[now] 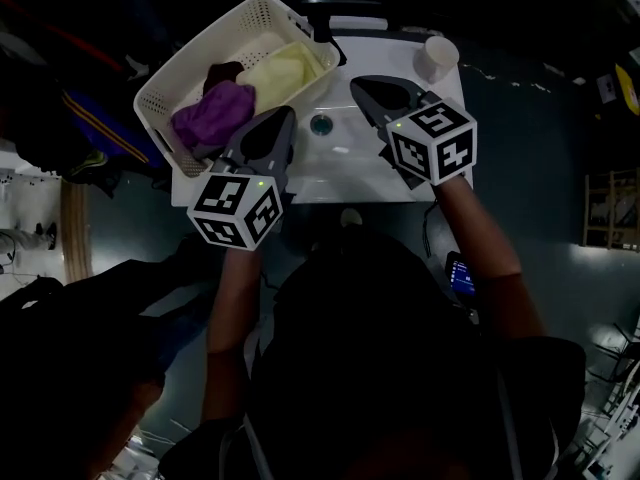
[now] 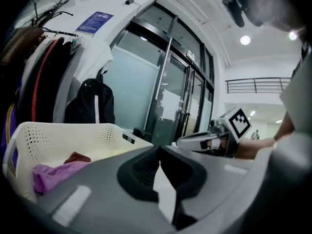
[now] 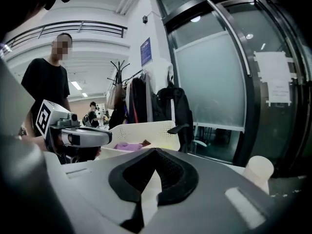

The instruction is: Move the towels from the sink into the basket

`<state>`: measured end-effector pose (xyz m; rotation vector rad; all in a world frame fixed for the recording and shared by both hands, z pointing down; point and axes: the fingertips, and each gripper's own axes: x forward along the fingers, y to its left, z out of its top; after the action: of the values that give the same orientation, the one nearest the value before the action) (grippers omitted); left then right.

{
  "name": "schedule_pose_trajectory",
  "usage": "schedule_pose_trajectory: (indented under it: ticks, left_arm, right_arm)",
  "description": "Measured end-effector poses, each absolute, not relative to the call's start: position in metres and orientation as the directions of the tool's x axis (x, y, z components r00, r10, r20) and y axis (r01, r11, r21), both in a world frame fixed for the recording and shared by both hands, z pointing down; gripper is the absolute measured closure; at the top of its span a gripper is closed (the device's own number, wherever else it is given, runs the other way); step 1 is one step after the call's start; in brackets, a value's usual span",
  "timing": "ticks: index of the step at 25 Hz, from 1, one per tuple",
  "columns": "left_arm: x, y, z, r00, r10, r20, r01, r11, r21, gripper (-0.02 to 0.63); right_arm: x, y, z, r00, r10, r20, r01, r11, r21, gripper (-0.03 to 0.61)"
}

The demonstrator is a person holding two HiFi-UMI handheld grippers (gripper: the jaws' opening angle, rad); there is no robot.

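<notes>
Currently both sets of jaws fully closed, empty: left gripper and right gripper above white rectangular sink; crumpled purple towel in perforated white plastic basket.

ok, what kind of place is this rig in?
Likely an office or lab lobby, not a home: the sink stands by glass doors, with a coat rack and a mezzanine railing.

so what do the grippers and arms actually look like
The left gripper and right gripper match: grey shells tapering to a point, lined with black ribbed pads. Each carries a white cube printed with black square markers, with a small green light at its edge. The person seems to wear a dark short-sleeved top.
</notes>
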<state>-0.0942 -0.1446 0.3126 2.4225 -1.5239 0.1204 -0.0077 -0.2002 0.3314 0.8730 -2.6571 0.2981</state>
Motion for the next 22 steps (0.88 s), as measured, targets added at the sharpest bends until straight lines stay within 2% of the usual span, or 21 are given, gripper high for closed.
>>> schedule_pose_trajectory:
  ticks: [10, 22]
  left_arm:
    - [-0.061, -0.137, 0.340, 0.524, -0.814, 0.249, -0.849, -0.476, 0.232, 0.609]
    - [-0.051, -0.130, 0.350, 0.547, -0.790, 0.277, -0.835, -0.491, 0.249, 0.609]
  right_arm:
    - [0.025, -0.170, 0.362, -0.719, -0.582, 0.380, -0.675, 0.715, -0.182, 0.581]
    - [0.021, -0.149, 0.374, -0.726, -0.560, 0.400, -0.665, 0.719, -0.201, 0.581]
